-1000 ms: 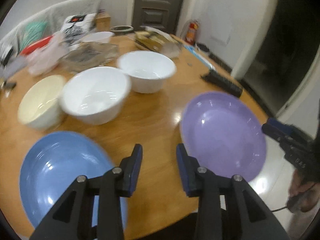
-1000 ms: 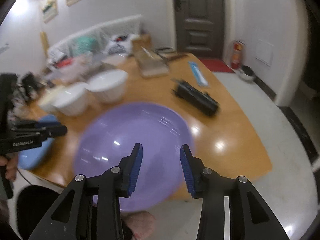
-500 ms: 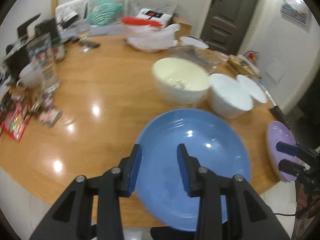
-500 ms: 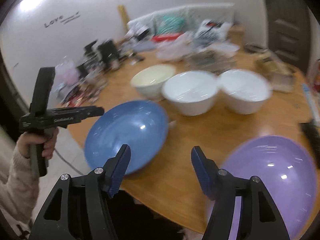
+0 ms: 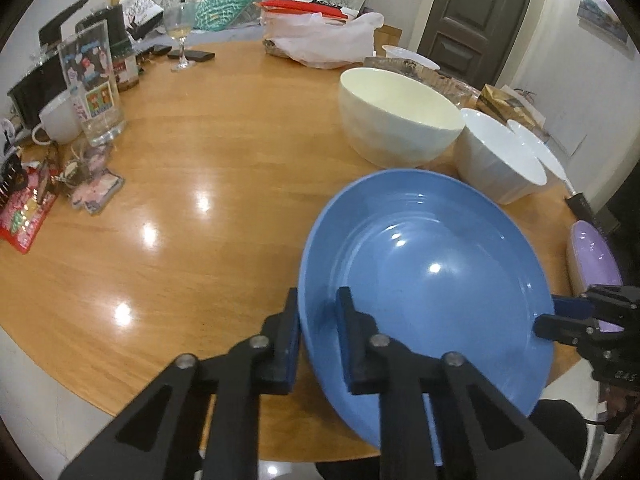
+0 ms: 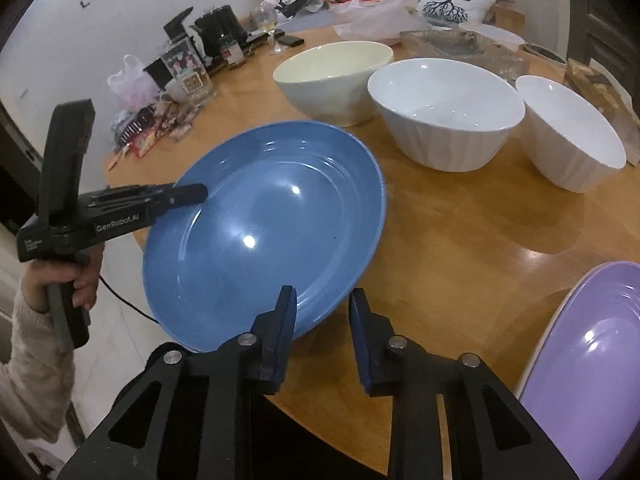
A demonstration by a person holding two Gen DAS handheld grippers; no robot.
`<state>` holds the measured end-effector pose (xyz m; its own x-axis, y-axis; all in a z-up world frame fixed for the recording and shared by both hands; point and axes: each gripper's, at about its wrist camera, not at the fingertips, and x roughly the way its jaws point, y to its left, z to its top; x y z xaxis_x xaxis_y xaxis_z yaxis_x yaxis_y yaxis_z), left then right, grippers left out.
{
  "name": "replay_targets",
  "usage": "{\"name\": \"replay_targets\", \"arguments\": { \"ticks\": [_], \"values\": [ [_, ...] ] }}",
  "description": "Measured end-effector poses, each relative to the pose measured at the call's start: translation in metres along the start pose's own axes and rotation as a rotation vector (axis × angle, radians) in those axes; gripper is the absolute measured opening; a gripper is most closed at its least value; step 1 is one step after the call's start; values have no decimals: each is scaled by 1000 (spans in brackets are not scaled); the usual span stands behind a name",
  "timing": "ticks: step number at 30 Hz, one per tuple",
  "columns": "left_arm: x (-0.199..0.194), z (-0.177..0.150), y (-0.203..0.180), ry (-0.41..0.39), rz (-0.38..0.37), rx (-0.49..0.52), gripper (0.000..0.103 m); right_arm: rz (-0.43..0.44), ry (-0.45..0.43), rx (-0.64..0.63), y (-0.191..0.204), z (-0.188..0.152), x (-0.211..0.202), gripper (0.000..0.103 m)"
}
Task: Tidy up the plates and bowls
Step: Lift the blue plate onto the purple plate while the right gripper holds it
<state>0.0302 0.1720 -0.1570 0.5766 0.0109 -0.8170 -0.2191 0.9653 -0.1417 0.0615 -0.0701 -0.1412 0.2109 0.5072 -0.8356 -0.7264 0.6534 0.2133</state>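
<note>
Both hand-held grippers have swung to the blue plate (image 5: 424, 280) at lower centre on the worktop (image 5: 200, 184): left hand-held gripper (image 5: 318, 320) and right hand-held gripper (image 6: 322, 320) apparently clamp opposite rims, ready for lifting.

Black left tool (image 6: 196, 194) marked "GenRobot.AI", blue pads, silver screws, a trailing black cable (image 6: 128, 304), and a cream knit sleeve (image 6: 32, 372).

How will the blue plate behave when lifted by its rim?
Probably rigid: the blue plate holds its shape pinched at the rim by the left gripper and right gripper. Glossy highlights suggest a slippery glaze; likely breakable if dropped.
</note>
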Motion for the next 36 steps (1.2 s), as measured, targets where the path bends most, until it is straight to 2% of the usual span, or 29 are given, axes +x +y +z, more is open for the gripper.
{"name": "replay_targets", "arguments": {
  "ticks": [6, 12, 21, 29, 36],
  "values": [
    [-2, 0, 1, 2, -6, -6, 12, -37, -6, -23, 4, -1, -1, 21],
    [-10, 0, -3, -2, -4, 2, 12, -26, -15, -19, 3, -5, -8, 21],
    [-43, 4, -30, -41, -16, 60, 12, -37, -104, -9, -2, -18, -43, 21],
    [-74, 27, -90, -112, -86, 165, 12, -89, -231, 61, -30, -38, -104, 21],
    [-56, 41, -166, -98, -148, 267, 12, -197, -298, 160, -74, -70, -150, 21]
  ]
}}
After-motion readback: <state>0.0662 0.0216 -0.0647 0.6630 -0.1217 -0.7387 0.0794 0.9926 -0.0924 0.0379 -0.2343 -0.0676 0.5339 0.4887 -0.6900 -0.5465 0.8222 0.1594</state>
